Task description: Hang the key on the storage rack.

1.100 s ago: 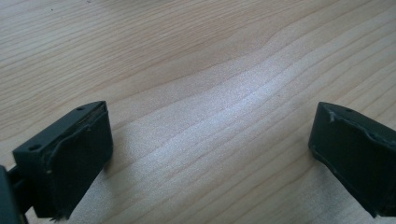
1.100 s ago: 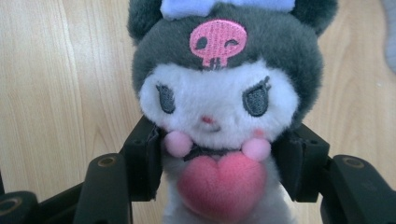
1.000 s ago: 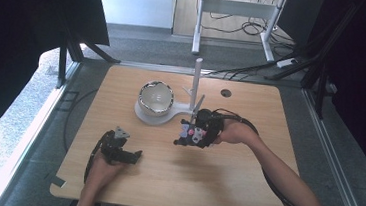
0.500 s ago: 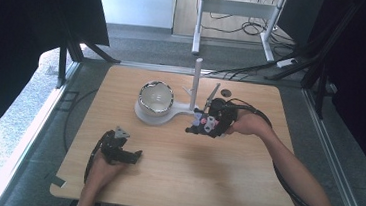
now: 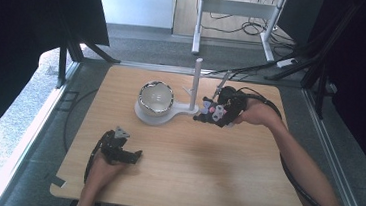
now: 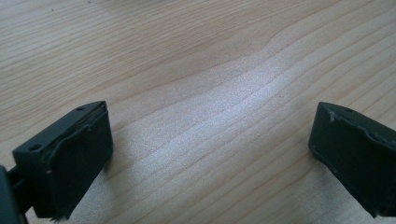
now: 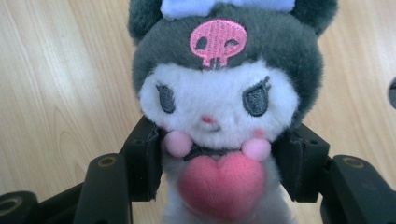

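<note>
While the right gripper (image 5: 206, 116) hangs over the far side of the wooden table (image 5: 243, 188), it holds a small plush toy (image 7: 219, 116) tight between its two black jaws. In the right gripper view the jaws press in on both sides of the toy, just under its round white face. The toy has a dark grey hood with a pink skull on it, a pale blue bow on top, two little pink balls at its neck and a pink heart on its chest. Its face looks back along the jaws, toward the camera. Under it lies bare wood.

From the high view, the toy (image 5: 214, 110) sticks out at the front of the right gripper, toward a white stand (image 5: 162, 117). The stand has a round base with a shiny bowl (image 5: 156, 96) sitting in it and a thin grey post (image 5: 195, 84) standing up straight. The post is just beside the toy, and I cannot tell if they touch. A person's right hand (image 5: 253, 111) is wrapped around the gripper.

Well apart from all that, the left gripper (image 5: 136, 155) sits low on the near side of the table, held by the left hand (image 5: 103, 164). Its jaws stand wide apart with nothing between them. In the left gripper view only pale wood grain shows ahead of them.
</note>
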Available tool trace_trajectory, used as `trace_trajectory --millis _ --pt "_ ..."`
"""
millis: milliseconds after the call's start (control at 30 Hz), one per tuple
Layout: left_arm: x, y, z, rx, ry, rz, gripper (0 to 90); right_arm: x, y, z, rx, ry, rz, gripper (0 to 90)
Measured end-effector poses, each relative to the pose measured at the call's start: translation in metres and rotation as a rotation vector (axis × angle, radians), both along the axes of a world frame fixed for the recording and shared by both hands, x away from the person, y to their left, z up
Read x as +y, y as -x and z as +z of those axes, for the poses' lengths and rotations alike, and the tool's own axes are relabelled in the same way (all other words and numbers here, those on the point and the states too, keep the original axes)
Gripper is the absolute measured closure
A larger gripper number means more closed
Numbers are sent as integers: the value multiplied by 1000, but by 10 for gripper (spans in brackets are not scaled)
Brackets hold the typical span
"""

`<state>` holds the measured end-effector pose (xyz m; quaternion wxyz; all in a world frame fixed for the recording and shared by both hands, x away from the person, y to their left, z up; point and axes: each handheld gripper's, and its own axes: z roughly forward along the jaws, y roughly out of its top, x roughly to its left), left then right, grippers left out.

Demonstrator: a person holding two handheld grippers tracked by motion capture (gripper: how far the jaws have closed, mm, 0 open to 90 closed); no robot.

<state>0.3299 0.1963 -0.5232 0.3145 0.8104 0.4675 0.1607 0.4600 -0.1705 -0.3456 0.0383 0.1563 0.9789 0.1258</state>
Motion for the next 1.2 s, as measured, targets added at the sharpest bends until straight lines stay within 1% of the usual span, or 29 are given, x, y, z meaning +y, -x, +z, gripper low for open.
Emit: trace_trajectory --millis 200,300,433,567,867,1200 --pt "0 0 0 0 0 0 0 -7 -9 13 -14 -13 -44 408" --pt "0 0 0 0 0 0 0 -12 -16 21 -13 -25 -71 408" --pt "0 0 0 0 0 0 0 -17 -24 30 -16 -27 -102 408" --pt "0 0 0 1 -3 -2 0 -20 -31 38 -29 -36 -122 408" --pt "0 0 0 2 -1 0 0 -22 -40 49 -53 -38 -149 408" --pt "0 0 0 2 0 0 0 -18 -49 61 -75 -46 -166 409"
